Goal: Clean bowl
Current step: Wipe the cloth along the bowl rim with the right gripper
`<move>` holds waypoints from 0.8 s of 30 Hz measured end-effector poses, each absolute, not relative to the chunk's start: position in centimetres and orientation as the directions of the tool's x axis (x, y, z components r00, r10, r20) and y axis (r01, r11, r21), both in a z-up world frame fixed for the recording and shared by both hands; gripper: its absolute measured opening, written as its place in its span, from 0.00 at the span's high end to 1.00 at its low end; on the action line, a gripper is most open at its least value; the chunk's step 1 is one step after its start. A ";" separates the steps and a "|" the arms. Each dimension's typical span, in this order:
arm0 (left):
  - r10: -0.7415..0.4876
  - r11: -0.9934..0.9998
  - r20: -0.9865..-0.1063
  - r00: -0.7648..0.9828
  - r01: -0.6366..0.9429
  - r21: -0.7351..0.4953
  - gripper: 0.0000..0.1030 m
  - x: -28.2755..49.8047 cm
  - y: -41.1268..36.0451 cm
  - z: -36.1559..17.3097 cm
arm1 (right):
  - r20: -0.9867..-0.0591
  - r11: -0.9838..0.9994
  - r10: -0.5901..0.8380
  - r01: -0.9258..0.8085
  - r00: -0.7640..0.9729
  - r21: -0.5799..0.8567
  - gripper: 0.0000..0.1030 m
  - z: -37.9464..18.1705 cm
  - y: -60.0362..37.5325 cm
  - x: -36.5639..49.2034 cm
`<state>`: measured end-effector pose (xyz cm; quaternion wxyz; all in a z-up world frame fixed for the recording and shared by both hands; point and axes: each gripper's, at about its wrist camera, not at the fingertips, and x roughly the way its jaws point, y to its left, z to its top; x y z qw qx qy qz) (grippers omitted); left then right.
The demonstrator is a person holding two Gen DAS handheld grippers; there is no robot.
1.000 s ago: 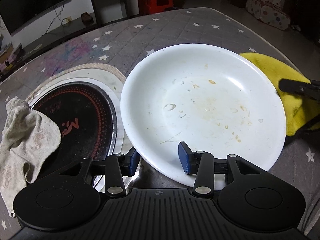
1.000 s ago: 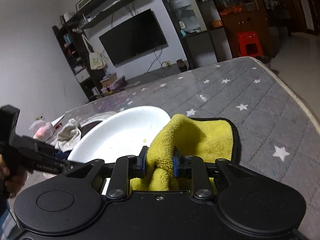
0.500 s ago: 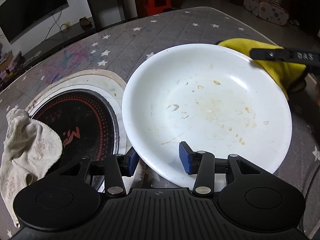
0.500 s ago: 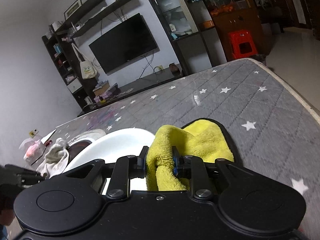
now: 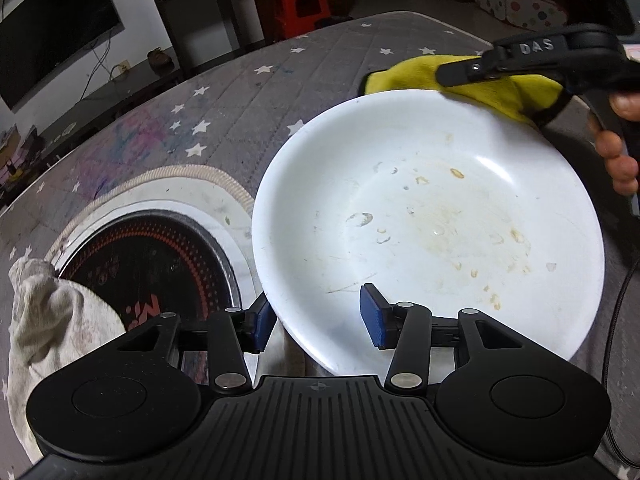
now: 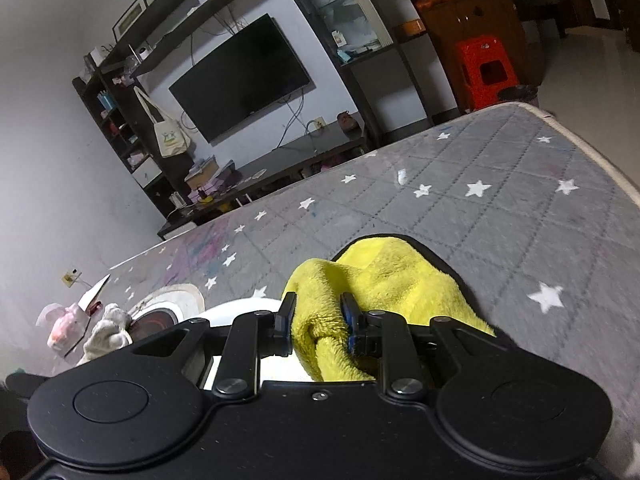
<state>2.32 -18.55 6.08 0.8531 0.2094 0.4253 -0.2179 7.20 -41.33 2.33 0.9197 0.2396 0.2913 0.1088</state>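
Wiping about to begin. Left gripper [image 5: 318, 318], jaws spread, straddles the near rim of the soiled white bowl [image 5: 432, 216] on the star-quilted tabletop [image 5: 240, 92]. Right gripper [image 6: 316, 316] pinches the yellow cloth [image 6: 384, 276] at the far rim; next, judged, lower it onto the stains. Contact under the cloth is hidden.

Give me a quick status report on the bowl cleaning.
Left gripper open, straddling near rim of white bowl. Right gripper shut on yellow cloth, at far rim. Residue unwiped. Nothing in the way.
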 end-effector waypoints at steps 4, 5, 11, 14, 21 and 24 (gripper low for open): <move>-0.190 0.817 -0.813 0.550 0.548 0.179 0.52 1.4 -19.6 6.8 | -0.492 0.856 0.356 -0.065 0.794 0.513 0.76 2.3 -40.9 8.5; -0.191 0.817 -0.813 0.550 0.548 0.178 0.52 1.0 -19.8 7.0 | -0.495 0.855 0.361 -0.067 0.790 0.515 0.76 2.3 -40.7 8.8; -0.203 0.821 -0.808 0.552 0.546 0.167 0.52 -1.2 -20.6 8.2 | -0.511 0.845 0.389 -0.075 0.766 0.530 0.76 2.3 -40.6 9.7; -0.198 0.832 -0.808 0.555 0.531 0.160 0.52 -2.2 -21.0 8.6 | -0.512 0.838 0.393 -0.068 0.764 0.541 0.76 2.4 -41.0 9.3; -0.160 0.871 -0.812 0.561 0.467 0.151 0.52 -4.2 -21.5 9.2 | -0.502 0.819 0.377 -0.028 0.778 0.573 0.76 2.0 -42.6 6.7; -0.151 0.883 -0.816 0.558 0.447 0.143 0.52 -4.9 -21.7 9.6 | -0.496 0.814 0.368 -0.015 0.787 0.580 0.76 1.7 -43.0 5.3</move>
